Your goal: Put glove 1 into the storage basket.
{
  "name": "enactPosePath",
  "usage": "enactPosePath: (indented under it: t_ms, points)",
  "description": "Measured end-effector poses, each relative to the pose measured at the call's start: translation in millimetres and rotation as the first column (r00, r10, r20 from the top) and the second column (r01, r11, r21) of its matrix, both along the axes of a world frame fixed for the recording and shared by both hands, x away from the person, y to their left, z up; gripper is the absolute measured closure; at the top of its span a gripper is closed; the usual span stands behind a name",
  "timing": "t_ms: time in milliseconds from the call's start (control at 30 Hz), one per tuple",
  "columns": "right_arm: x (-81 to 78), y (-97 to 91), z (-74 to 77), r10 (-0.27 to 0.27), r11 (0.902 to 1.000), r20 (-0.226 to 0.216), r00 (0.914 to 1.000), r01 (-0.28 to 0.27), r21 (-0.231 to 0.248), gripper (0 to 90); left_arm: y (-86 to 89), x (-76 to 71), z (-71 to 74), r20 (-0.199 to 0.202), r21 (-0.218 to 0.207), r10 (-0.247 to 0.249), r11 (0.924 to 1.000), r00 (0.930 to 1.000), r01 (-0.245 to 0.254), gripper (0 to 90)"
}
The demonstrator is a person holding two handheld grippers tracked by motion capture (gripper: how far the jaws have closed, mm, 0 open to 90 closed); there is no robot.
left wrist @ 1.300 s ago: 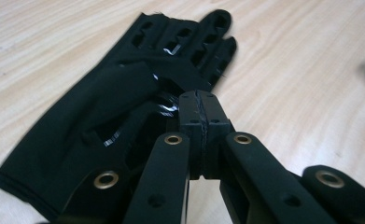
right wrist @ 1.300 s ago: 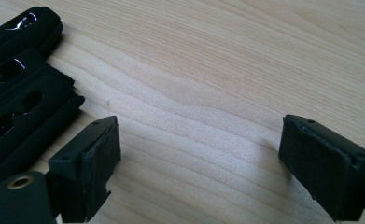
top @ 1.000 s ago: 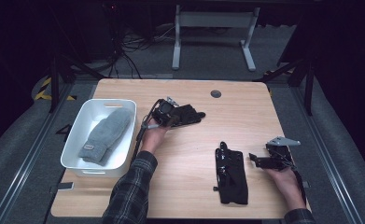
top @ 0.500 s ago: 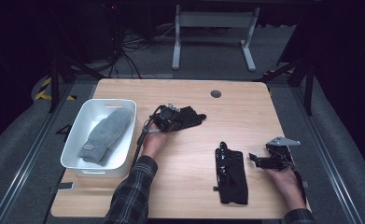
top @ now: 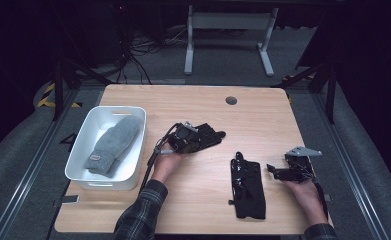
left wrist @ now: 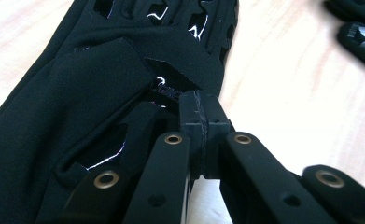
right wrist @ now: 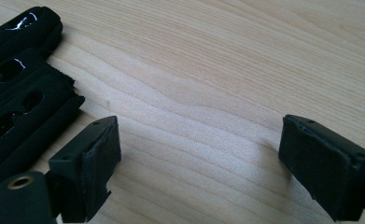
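Black glove (top: pixel 247 187) lies flat on the wooden table (top: pixel 263 120) between both hands, the right gripper (top: pixel 278 172) spread wide just beside it, the left gripper (top: pixel 215 136) pressed together, empty, near the white bin (top: pixel 80 155).

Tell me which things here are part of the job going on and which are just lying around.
In the job: left gripper shut on a black glove; second black glove; open right gripper beside it; white bin with grey mitten.

Lying about: floor cables; metal stand.
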State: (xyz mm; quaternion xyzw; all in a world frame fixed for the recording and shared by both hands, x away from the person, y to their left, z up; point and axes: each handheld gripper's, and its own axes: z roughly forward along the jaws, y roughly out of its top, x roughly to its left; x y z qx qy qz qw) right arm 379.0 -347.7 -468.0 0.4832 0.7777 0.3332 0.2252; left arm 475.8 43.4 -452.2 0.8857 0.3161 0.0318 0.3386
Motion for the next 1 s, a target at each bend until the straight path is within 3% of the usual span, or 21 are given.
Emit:
enactPosePath:
  t_ms: [233,667,833,1000]
  points:
    - [0.0,0.1,-0.1,-0.001,1.0,0.001,1.0,0.001,0.0,13.2,-6.9,-23.3,-1.4,-0.008,-0.022,-0.031,0.9993,0.9995,0.031,90.0]
    - [0.0,0.1,-0.1,-0.002,1.0,0.001,1.0,0.002,0.001,13.2,-23.0,-57.8,-1.2,-0.013,-0.023,-0.098,0.9949,0.9951,0.098,90.0]
    - [0.0,0.0,0.0,0.0,1.0,0.0,1.0,0.0,0.0,13.2,-24.0,-61.0,3.4,-0.01,-0.039,-0.109,0.9933,0.994,0.109,90.0]
    - [0.0,0.1,-0.1,-0.001,1.0,0.001,1.0,0.001,0.0,13.2,-17.9,-53.0,19.4,0.027,-0.034,-0.093,0.995,0.9953,0.094,90.0]
